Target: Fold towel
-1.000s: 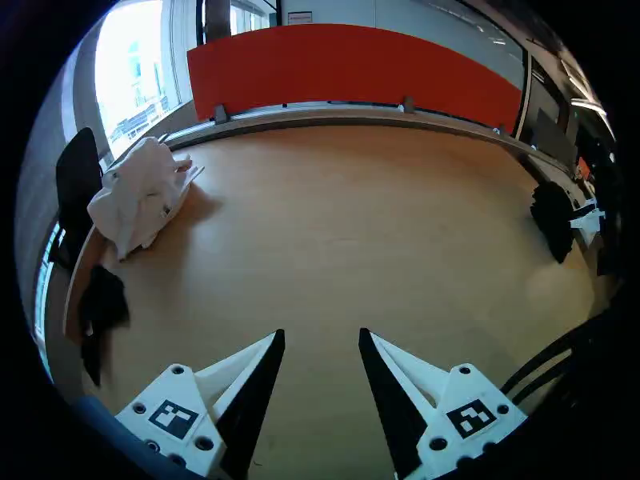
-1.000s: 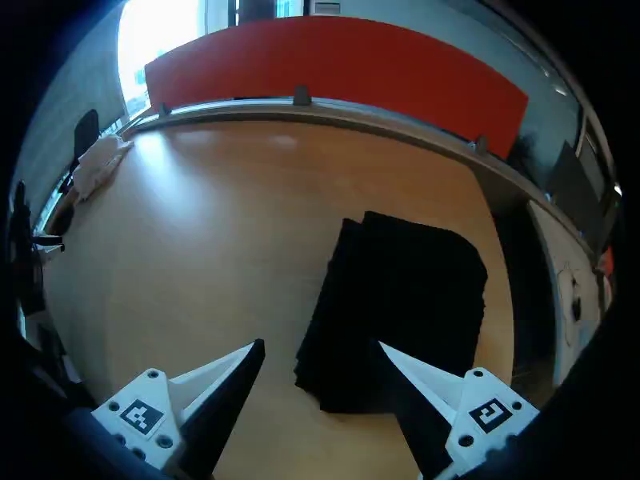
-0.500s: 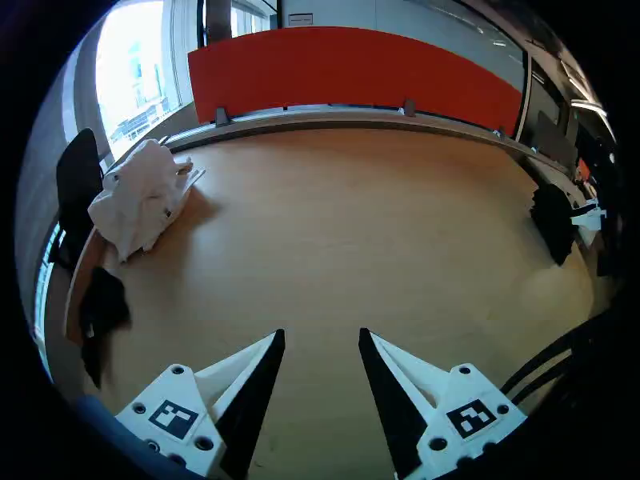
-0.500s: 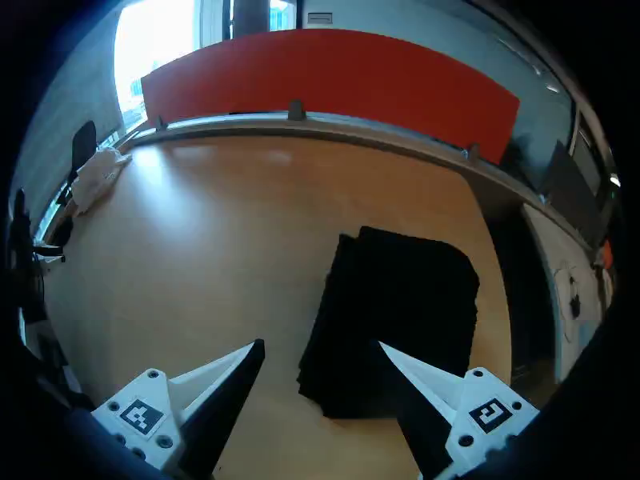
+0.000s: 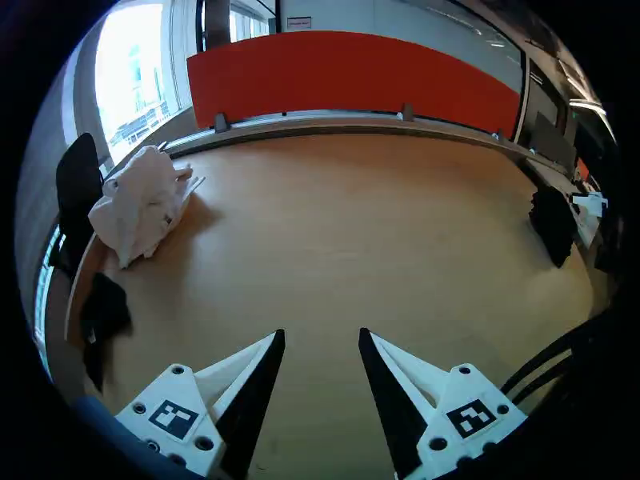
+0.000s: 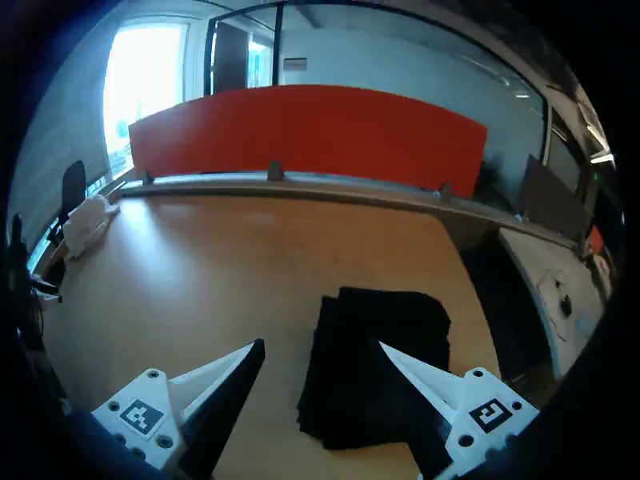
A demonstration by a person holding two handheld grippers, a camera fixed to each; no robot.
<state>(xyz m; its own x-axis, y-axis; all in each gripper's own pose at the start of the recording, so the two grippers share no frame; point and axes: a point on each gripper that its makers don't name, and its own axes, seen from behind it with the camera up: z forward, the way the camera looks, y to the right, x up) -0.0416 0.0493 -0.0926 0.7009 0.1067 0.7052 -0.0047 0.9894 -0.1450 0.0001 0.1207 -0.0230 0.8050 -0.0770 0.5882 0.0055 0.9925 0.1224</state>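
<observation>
Blown-out window (image 5: 132,76) glare (upper left), sharp centre, fisheye-bent edges

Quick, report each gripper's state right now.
Left gripper: open, holding nothing.
Right gripper: open, holding nothing; the folded black towel lies in front of it.

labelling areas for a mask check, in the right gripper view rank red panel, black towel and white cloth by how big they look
1. red panel, clearly largest.
2. black towel, helped by lying nearest the camera.
3. white cloth, smallest, but it lies far off, so true size is unsure.
</observation>
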